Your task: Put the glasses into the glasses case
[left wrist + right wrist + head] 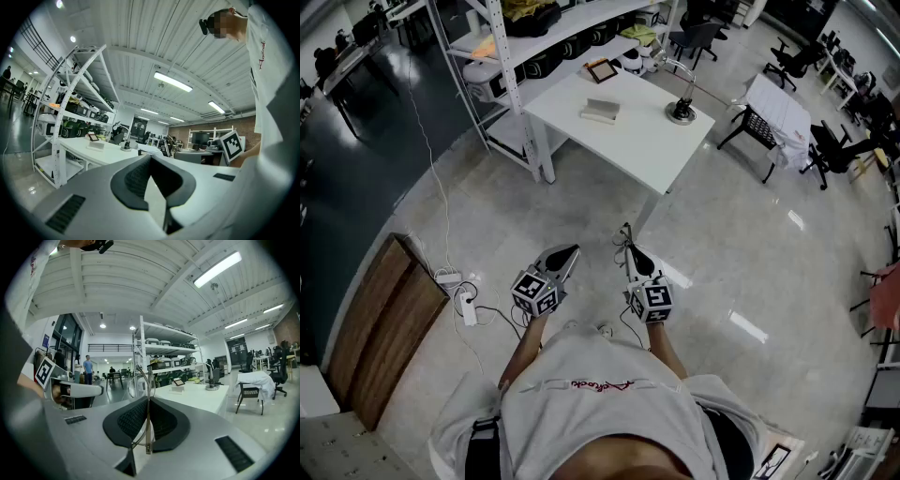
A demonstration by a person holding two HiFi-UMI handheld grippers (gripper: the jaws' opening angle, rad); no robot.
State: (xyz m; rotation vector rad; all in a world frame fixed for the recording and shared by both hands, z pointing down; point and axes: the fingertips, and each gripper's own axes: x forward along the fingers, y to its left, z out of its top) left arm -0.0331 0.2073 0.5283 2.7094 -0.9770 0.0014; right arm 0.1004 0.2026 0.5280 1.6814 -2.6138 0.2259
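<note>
From above, I hold my left gripper (566, 254) and right gripper (628, 247) out level over the floor, well apart from the white table (647, 150), where the glasses case (600, 111) lies near a desk lamp (681, 112). My left gripper view shows the fingers pressed together, empty. My right gripper view shows them clenched on the glasses (148, 427) (thin arm pinched, lens ahead).

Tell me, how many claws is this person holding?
2. The left claw is low in the head view, shut and empty; the right claw is beside it, shut on the glasses. None looks hidden.
</note>
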